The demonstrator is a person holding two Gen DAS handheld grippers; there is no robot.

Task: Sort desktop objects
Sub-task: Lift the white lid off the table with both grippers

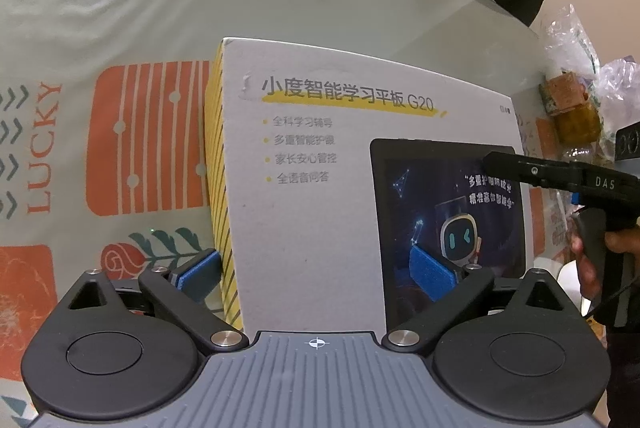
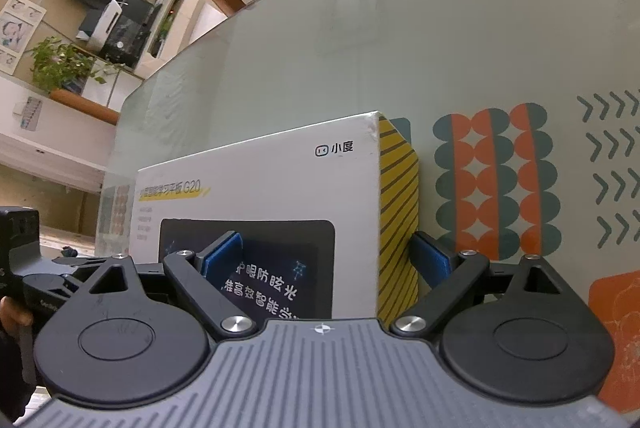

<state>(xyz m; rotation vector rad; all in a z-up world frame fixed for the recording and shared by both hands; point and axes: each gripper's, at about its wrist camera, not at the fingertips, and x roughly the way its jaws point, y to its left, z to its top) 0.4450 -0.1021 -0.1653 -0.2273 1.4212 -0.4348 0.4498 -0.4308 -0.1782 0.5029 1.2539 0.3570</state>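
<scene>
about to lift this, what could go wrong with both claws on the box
1. Each claw, left and right, spans only a corner of the box, one pad on top, one on the striped side, so it may pivot or slip.
2. The glass table looks slick; a dropped box could slide toward the bags.

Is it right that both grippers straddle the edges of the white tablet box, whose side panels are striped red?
Not quite: the side panels are striped yellow, as both wrist views show. The left gripper and right gripper do straddle opposite edges of the white tablet box.
</scene>
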